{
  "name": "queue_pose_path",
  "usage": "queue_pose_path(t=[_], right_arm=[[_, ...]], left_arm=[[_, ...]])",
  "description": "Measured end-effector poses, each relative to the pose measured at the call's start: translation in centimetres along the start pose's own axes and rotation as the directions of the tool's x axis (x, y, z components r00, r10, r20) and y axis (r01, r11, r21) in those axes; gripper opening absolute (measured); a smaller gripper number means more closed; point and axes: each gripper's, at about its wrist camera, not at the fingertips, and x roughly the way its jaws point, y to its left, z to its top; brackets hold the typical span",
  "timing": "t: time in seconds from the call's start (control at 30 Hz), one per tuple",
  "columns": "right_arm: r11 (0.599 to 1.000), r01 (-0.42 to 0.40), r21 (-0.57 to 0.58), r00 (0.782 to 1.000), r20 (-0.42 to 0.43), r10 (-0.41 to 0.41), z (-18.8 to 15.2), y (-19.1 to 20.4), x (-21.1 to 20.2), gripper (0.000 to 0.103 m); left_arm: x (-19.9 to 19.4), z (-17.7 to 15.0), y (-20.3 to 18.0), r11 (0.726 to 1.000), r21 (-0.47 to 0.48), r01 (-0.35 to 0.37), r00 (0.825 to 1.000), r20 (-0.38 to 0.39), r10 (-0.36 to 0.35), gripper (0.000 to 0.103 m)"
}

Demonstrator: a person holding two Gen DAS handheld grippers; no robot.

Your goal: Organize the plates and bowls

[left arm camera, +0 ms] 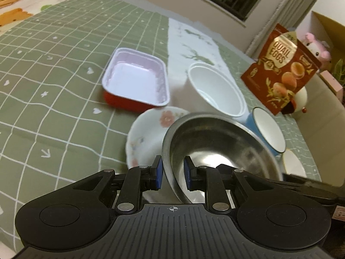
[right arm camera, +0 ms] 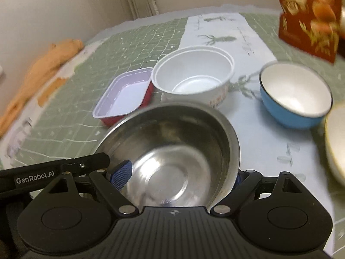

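the left gripper (left arm camera: pixel 172 171) pinches the rim of a steel bowl (left arm camera: pixel 215 149), one blue pad (left arm camera: pixel 159 172) outside the wall and the other inside, both pressed against the metal. the bowl tilts toward the lens and overlaps a white flowered plate (left arm camera: pixel 146 133) lying beneath it on the green checked cloth (left arm camera: pixel 54 86).

the right gripper (right arm camera: pixel 183 179) has its fingers spread wide on either side of the same steel bowl (right arm camera: pixel 172 151); whether its far pad touches the wall cannot be told. in this view the left gripper's dark finger (right arm camera: pixel 86 161) reaches in from the left edge, its blue pad (right arm camera: pixel 120 174) inside the bowl.

beyond the bowl stand a red rectangular tray (left arm camera: pixel 134 77) with a pale lining and, just beside it, a white paper bowl (left arm camera: pixel 215 88) that appears to be two nested. to the right of these sits a blue bowl (right arm camera: pixel 295 95) with a white inside and a dark rim, apart from the paper bowl. a pale dish (right arm camera: pixel 336 144) is cut off at the right edge of the right view. a red packet marked "quail eggs" (left arm camera: pixel 280 69) stands upright behind the blue bowl. a white runner (right arm camera: pixel 215 32) with green deer crosses the cloth, and an orange fabric (right arm camera: pixel 43 64) lies at its far left border.
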Motion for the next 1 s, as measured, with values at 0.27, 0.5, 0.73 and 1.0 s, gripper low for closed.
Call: queue_pose_path(t=[0.27, 0.5, 0.73, 1.0], right_arm=[[0.997, 0.048, -0.065, 0.998, -0.044, -0.051, 0.4, 1.7, 1.6, 0.089], [0.987, 0.107, -0.120, 0.991, -0.068, -0.116, 0.0, 2.1, 3.1, 0.089], [0.969, 0.166, -0.184, 0.985, -0.006, -0.170, -0.7, 2.5, 2.5, 0.089], [0.985, 0.161, -0.054, 0.987, 0.034, -0.160, -1.3, -1.1, 0.6, 0.095]], left_arm=[[1.0, 0.0, 1.3, 1.000, -0.025, -0.014, 0.999, -0.033, 0.014, 0.021], [1.5, -0.1, 1.4, 1.000, -0.010, -0.018, 0.999, -0.043, 0.018, 0.020], [1.3, 0.0, 1.6, 0.999, -0.023, -0.022, 0.999, -0.027, 0.021, 0.020], [0.7, 0.0, 2.0, 0.998, -0.053, -0.039, 0.999, 0.000, 0.039, 0.020]])
